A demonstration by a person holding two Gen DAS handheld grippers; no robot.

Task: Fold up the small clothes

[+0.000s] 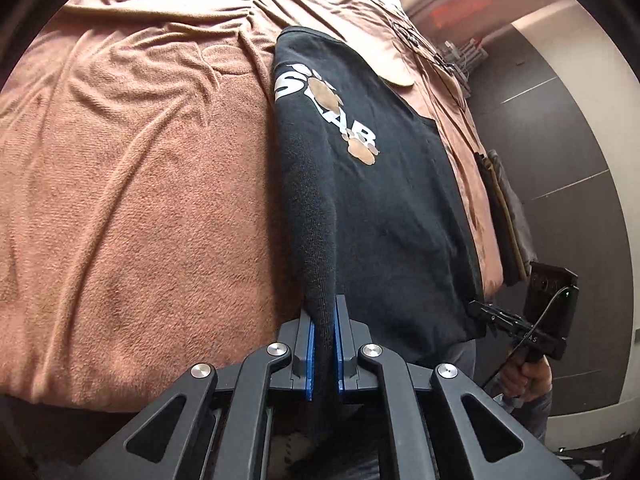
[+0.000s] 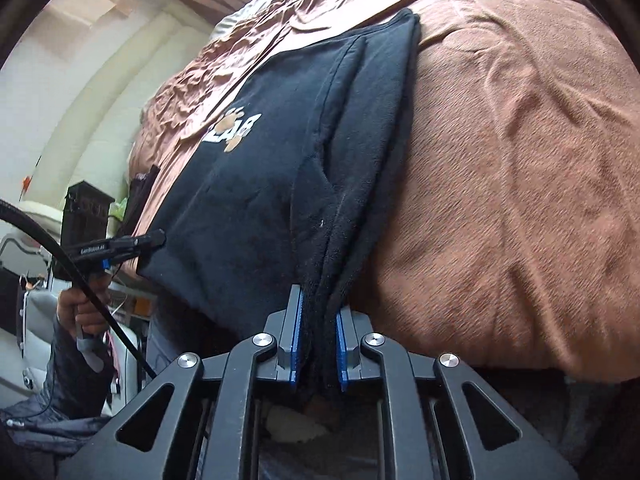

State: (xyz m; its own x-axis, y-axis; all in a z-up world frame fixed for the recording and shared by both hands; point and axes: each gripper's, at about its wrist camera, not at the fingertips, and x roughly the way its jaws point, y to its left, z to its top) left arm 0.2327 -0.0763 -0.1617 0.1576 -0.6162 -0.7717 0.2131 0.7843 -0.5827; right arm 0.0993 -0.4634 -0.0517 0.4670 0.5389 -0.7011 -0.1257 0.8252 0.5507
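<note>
— What have you got hold of?

— A black sweater (image 1: 384,200), knit, with white letters and tan paw prints (image 1: 362,150) across the chest. It lies flat on the bed, its near edge hanging just off the side toward me. My left gripper (image 1: 324,340) is clamped on the folded sleeve edge at one lower corner, blue pads pressed on the cloth. My right gripper (image 2: 318,336) is pinched on a thick bunch of layers at the other corner, jaws held a little apart by the fabric between them.

— How does the garment look from the right side?

— The sleeve lies folded in along the body, so I see long seams and a fuzzy inner face near my pads (image 2: 297,332).

— And underneath?

— A brown blanket (image 1: 140,200), terry-like, soft and wrinkled, covering the whole bed. Past its far edge there's a dark grey panelled wall (image 1: 560,140) on one side, and pale walls (image 2: 80,100) with a dark cabinet (image 2: 86,216) on the other.
</note>
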